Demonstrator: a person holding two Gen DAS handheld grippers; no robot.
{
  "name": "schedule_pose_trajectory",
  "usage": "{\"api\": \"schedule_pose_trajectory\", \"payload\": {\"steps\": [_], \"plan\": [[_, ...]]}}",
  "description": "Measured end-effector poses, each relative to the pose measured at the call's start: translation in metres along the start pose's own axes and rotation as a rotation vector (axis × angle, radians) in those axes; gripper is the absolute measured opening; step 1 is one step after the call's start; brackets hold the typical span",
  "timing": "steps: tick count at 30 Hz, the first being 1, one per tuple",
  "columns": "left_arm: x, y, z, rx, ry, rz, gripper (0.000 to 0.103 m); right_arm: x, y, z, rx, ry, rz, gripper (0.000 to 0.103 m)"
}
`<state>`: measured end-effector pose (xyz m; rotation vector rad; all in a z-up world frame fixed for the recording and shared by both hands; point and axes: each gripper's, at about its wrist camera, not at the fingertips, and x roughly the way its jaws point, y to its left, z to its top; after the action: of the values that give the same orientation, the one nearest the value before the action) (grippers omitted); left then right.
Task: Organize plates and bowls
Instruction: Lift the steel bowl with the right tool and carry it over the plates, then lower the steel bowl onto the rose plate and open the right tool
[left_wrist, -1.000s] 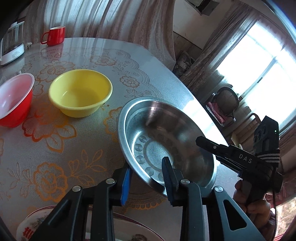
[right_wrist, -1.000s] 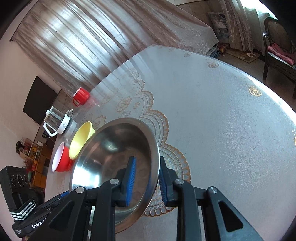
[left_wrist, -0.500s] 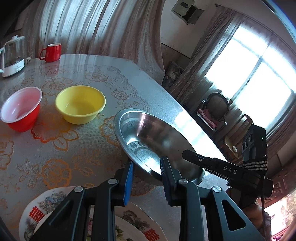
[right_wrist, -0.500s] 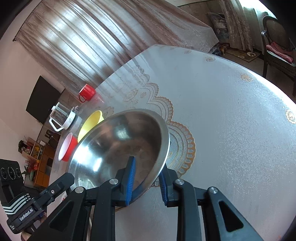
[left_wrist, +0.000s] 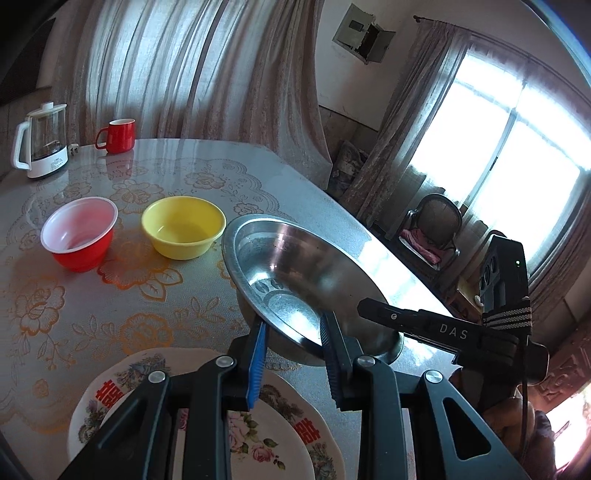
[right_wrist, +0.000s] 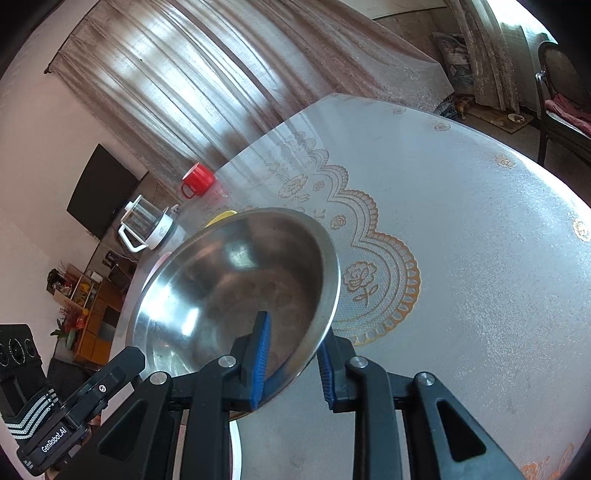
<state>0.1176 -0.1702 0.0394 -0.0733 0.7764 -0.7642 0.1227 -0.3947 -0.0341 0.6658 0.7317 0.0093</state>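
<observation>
**Both tongs clamped on the steel bowl, now lifted off the table**

Both tongs are clenched on the rim of the same steel bowl (left_wrist: 295, 280). The left tongs (left_wrist: 293, 363) pinch the near edge, with one blue pad (left_wrist: 257, 363) under the rim and the other pad inside the bowl. The right tongs (right_wrist: 291, 363) do the same on the opposite edge, one pad (right_wrist: 260, 356) inside the bowl and the other outside. On each pair the jaws are almost closed, with only the thin metal rim between them.

What has changed: a second ago the bowl was lower and filled more of the left view, and the flowered plate (left_wrist: 110, 402) was only a small piece at the bottom of the picture. Now the bowl is higher and tilted, and much more of the plate shows below the left tongs. The yellow bowl (left_wrist: 183, 227) and the red bowl (left_wrist: 79, 238), ahead and to the left of the left tongs, look farther away than before, and they have not moved on the table (left_wrist: 92, 314).

For the task, I judge that the steel bowl is in transport, carried with two hands. Where it will go is not decided yet; perhaps onto the plate or next to the other bowls
</observation>
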Motion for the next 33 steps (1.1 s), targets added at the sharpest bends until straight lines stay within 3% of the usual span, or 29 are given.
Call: {"api": "schedule_pose_trajectory", "payload": {"steps": [21, 33], "plan": [[-0.069, 0.013, -0.028, -0.014, -0.075, 0.014, 0.029, -0.006, 0.051, -0.024, -0.073, 0.039, 0.097, 0.024], [-0.115, 0.040, -0.059, -0.035, -0.081, -0.066, 0.029, -0.009, 0.086, -0.049, -0.160, 0.101, 0.139, 0.024]]}}
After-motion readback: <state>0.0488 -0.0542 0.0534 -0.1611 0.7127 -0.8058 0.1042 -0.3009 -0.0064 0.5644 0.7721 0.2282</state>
